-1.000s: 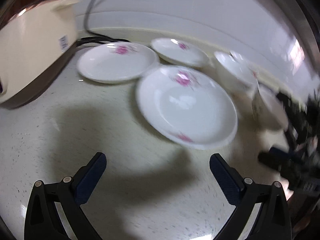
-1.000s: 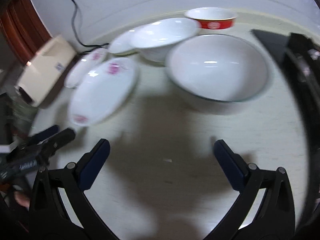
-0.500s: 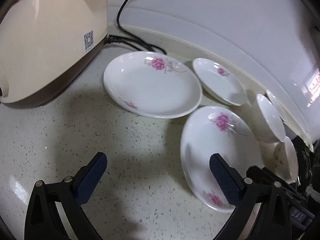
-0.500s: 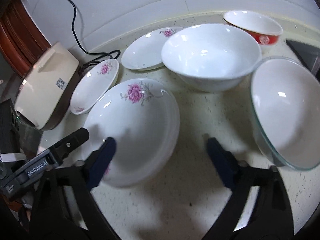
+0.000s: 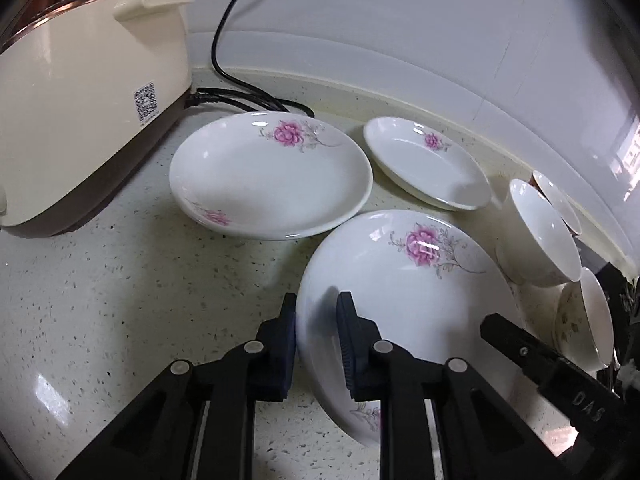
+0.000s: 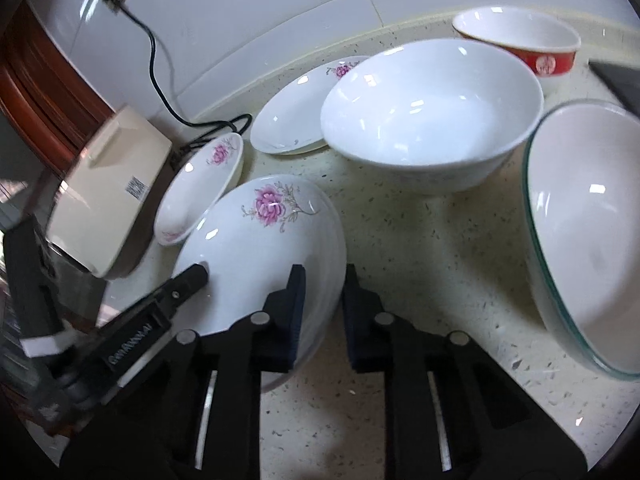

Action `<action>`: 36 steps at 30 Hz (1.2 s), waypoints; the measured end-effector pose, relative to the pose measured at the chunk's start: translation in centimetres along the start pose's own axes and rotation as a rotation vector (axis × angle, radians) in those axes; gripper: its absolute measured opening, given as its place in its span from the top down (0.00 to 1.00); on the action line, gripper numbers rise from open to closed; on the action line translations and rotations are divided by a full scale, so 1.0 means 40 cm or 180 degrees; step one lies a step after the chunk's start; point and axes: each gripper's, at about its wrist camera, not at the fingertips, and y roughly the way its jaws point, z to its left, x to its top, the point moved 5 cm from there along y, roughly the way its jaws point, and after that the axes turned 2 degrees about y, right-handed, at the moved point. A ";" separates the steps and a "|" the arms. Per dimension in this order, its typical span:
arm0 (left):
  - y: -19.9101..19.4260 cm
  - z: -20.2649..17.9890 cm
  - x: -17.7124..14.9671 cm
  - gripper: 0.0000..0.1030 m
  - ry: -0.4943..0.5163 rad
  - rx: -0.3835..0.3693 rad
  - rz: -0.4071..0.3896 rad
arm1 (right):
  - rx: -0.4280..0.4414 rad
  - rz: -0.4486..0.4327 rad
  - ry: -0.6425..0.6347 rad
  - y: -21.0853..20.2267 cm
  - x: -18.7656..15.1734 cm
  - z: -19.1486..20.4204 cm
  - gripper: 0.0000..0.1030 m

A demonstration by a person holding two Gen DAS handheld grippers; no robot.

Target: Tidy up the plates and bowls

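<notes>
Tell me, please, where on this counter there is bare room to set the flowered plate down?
The counter is bare in front of the cream cooker and the far flowered plate. Another bare strip lies between the held plate and the glass-rimmed bowl, below the white bowl. Along the wall, plates and bowls crowd together.

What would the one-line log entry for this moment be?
stage: grasping | left gripper: shut on near plate left rim | right gripper: shut on its right rim | plate: on counter

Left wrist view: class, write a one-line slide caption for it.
Left gripper clamps the near floral plate by its left rim; two more floral plates wait behind on the speckled counter.
</notes>
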 end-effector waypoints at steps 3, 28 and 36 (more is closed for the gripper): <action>-0.005 0.010 -0.005 0.80 -0.0051 0.0019 0.0015 | 0.0101 0.0030 0.0031 0.004 -0.001 -0.001 0.82; -0.237 0.119 -0.081 0.80 -0.0260 0.0488 -0.0456 | 0.0656 0.0008 -0.0669 -0.061 -0.076 0.172 0.82; -0.289 0.196 -0.142 0.80 -0.0363 0.0669 -0.0492 | 0.0792 0.0188 -0.1019 -0.036 -0.155 0.263 0.82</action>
